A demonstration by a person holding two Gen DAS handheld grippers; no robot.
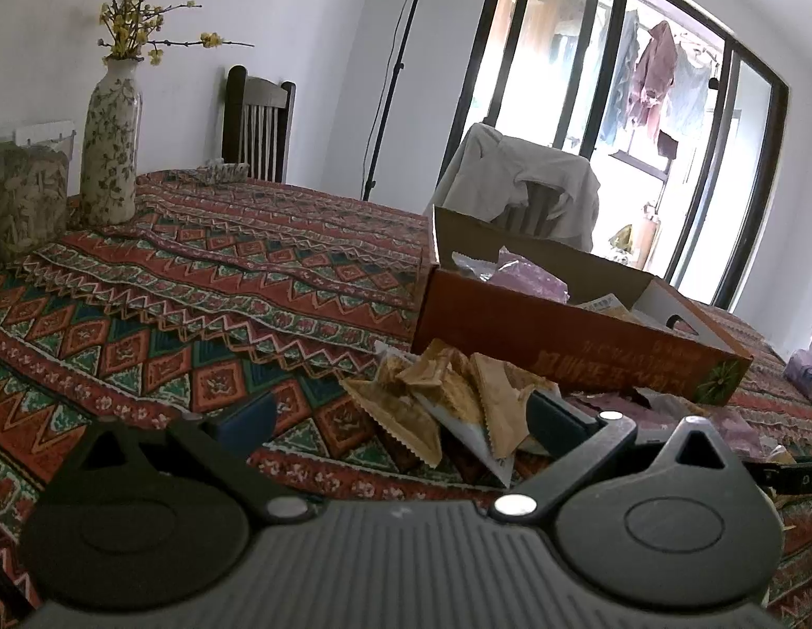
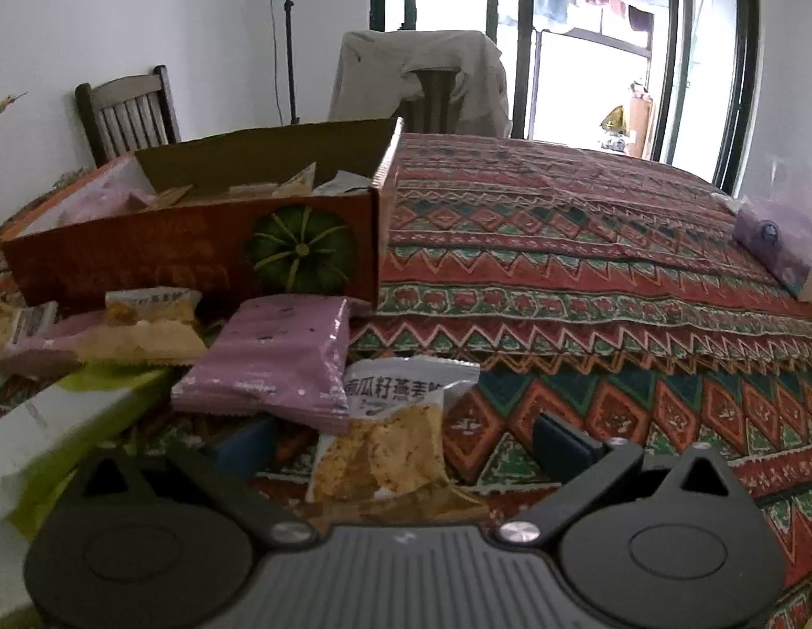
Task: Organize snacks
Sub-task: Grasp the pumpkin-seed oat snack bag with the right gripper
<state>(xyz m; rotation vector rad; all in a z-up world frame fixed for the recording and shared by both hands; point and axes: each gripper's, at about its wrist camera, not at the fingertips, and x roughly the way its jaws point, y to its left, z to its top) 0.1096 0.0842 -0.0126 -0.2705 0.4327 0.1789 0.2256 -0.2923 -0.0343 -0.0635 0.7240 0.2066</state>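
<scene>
An orange cardboard box (image 1: 537, 330) with its lid up stands on the patterned tablecloth and holds several snack packets; the right wrist view shows the same box (image 2: 196, 246) with a green pumpkin printed on it. My left gripper (image 1: 400, 422) is open around a heap of tan snack packets (image 1: 437, 398) lying in front of the box. My right gripper (image 2: 406, 440) is open, and a clear packet of yellow oat crisps (image 2: 390, 445) lies between its fingers. A purple packet (image 2: 280, 361) rests just beyond that packet.
A flowered vase (image 1: 112, 147) and a filled jar (image 1: 23, 194) stand at the table's far left. More packets (image 2: 143, 330) and a white-and-green box (image 2: 54, 424) lie to the left of the right gripper. Purple packets (image 2: 772, 246) sit at the right edge. Two chairs stand behind the table.
</scene>
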